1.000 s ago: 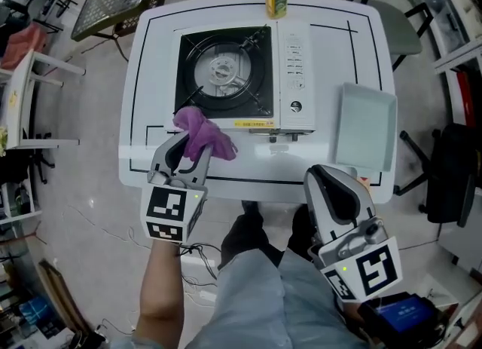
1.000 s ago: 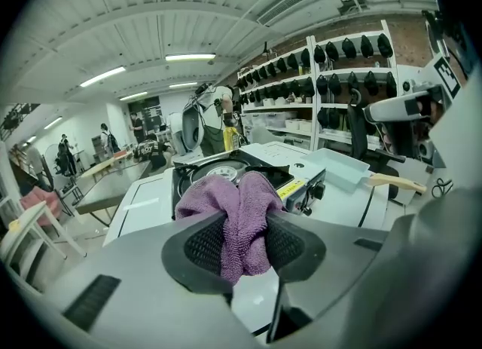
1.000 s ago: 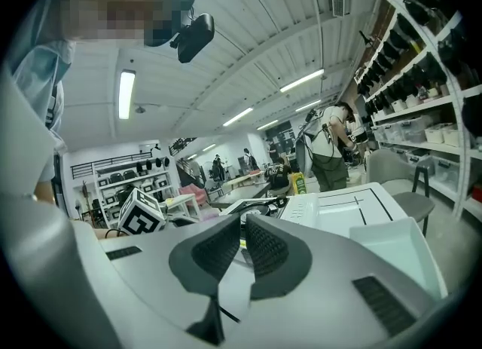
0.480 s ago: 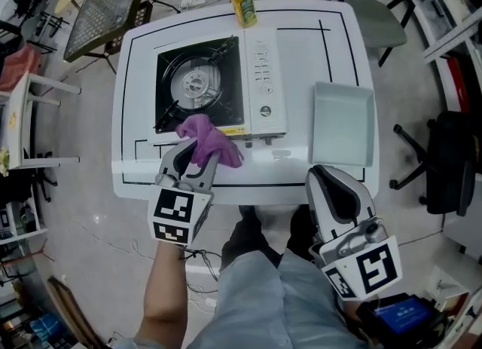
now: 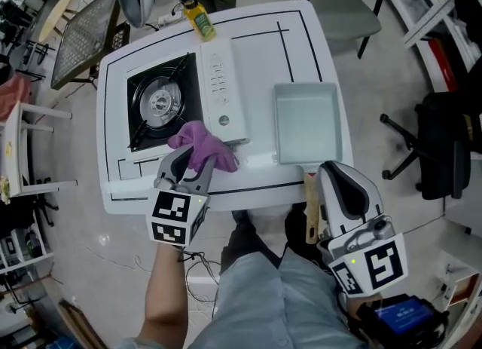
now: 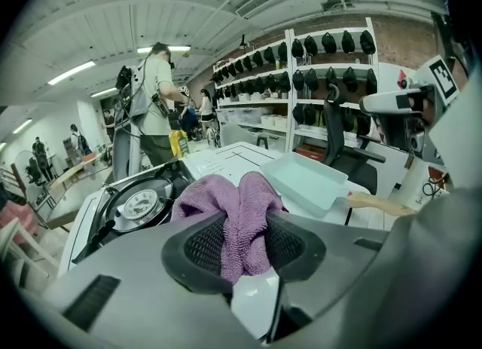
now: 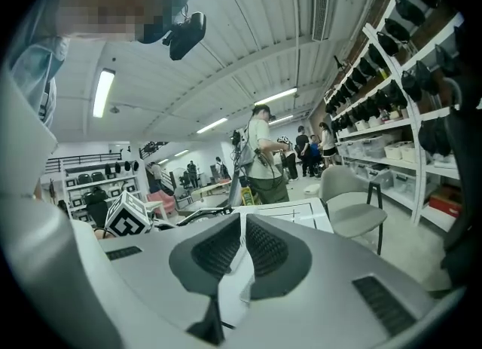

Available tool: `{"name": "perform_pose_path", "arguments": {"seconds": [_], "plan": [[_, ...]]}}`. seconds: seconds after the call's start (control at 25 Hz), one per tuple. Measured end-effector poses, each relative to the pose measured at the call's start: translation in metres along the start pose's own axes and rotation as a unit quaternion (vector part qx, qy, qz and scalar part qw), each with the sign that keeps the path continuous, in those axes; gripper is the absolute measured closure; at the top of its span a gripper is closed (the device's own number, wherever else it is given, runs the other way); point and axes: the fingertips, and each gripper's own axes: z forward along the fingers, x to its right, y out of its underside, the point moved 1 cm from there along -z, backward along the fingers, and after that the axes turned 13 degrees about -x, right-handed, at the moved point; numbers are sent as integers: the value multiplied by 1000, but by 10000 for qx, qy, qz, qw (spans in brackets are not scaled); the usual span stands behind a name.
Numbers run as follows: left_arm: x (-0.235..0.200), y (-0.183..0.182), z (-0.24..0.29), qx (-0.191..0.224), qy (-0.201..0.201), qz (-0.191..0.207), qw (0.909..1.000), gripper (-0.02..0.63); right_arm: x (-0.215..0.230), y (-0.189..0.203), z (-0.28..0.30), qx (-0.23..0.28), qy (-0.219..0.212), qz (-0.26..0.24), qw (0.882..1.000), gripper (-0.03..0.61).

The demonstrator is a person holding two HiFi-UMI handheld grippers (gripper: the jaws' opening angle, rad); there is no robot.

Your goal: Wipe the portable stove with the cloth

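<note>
The portable stove (image 5: 181,99), a black burner part beside a white control strip, lies on the left half of the white table (image 5: 301,46). A purple cloth (image 5: 200,146) rests at the stove's front edge, pinched in my left gripper (image 5: 188,168), which is shut on it. In the left gripper view the cloth (image 6: 235,206) bulges out between the black pads, with the stove (image 6: 139,203) just behind it. My right gripper (image 5: 340,193) hovers at the table's front right edge with its jaws together and nothing in them; the right gripper view shows the same of the right gripper (image 7: 241,253).
A pale green rectangular pan (image 5: 305,121) with a wooden handle (image 5: 310,208) lies right of the stove, close to my right gripper. A yellow bottle (image 5: 199,19) stands behind the stove. A chair (image 5: 335,4) and a standing person (image 7: 263,155) are beyond the table.
The cloth in my left gripper has slid right along the stove's front edge, from the burner side toward the control strip. My right gripper now sits beside the pan's handle. The view has swung.
</note>
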Motion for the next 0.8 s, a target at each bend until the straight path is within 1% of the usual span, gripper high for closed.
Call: {"name": "perform_pose_path", "arguments": {"seconds": [0.24,0.4,0.56,0.72,0.8], "plan": [[14,-15,4,-76,-106,9,9999,471,34,-2,-22,14,141,49,9999,525],[25,-26,3,-32,-167,12,9999,471,50,-4,-27,19,101,46,9999,525],[49,-44,8,23,-110,161,9998,471,63,-8,-29,49,21,1,10000,525],[69,-57,12,53,-27,150,9999,471,70,-15,-32,77,-65,-102,9999,525],[75,-62,12,65,-30,71,9999,469,75,-21,-32,58,-17,-295,9995,525]]}}
